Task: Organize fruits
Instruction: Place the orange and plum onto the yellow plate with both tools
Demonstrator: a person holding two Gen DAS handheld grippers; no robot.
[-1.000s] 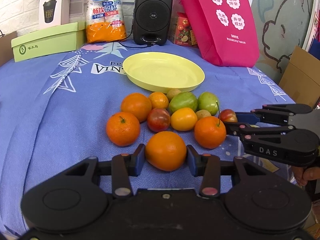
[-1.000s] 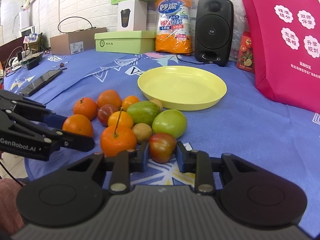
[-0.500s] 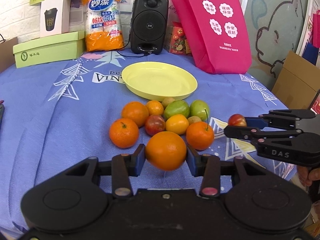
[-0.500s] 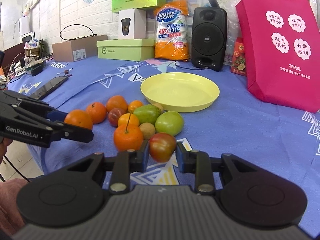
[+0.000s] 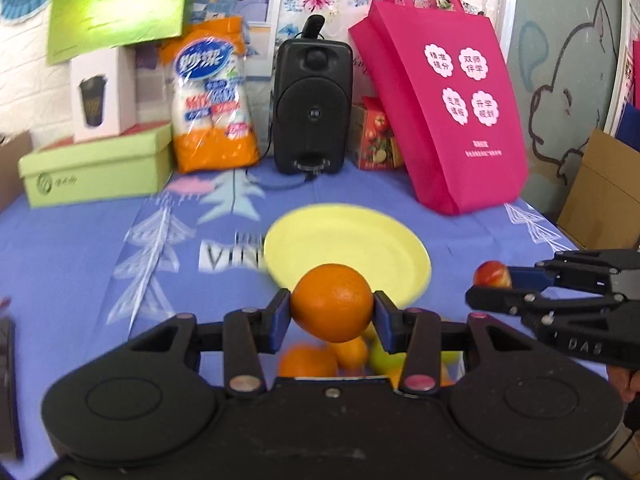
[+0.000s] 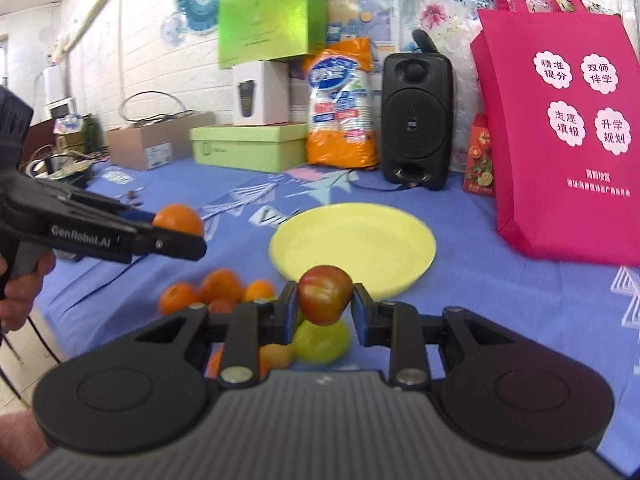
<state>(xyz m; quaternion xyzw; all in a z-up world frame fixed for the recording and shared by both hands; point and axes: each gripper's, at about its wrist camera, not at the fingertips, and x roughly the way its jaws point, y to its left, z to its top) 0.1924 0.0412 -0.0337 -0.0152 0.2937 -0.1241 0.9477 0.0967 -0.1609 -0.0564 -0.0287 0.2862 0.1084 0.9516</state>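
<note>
My left gripper [image 5: 332, 310] is shut on a large orange [image 5: 331, 301] and holds it in the air above the fruit pile, just short of the yellow plate [image 5: 352, 240]. My right gripper [image 6: 325, 300] is shut on a red-green apple [image 6: 325, 294], also lifted, in front of the plate [image 6: 360, 236]. In the left wrist view the right gripper [image 5: 486, 280] shows at the right with the apple [image 5: 491, 274]. In the right wrist view the left gripper [image 6: 176, 228] shows at the left with the orange [image 6: 178, 218]. The remaining oranges [image 6: 220, 286] and green fruit [image 6: 322, 342] lie below on the blue cloth.
A black speaker [image 5: 312, 106], a pink bag [image 5: 444, 112], a pack of paper cups [image 5: 212, 100], a green box [image 5: 96, 168] and a white carton [image 5: 102, 94] stand behind the plate. A cardboard box [image 6: 156, 140] sits at the far left.
Both grippers have risen with their fruit and moved forward toward the plate. The fruit pile has dropped low in both views.
</note>
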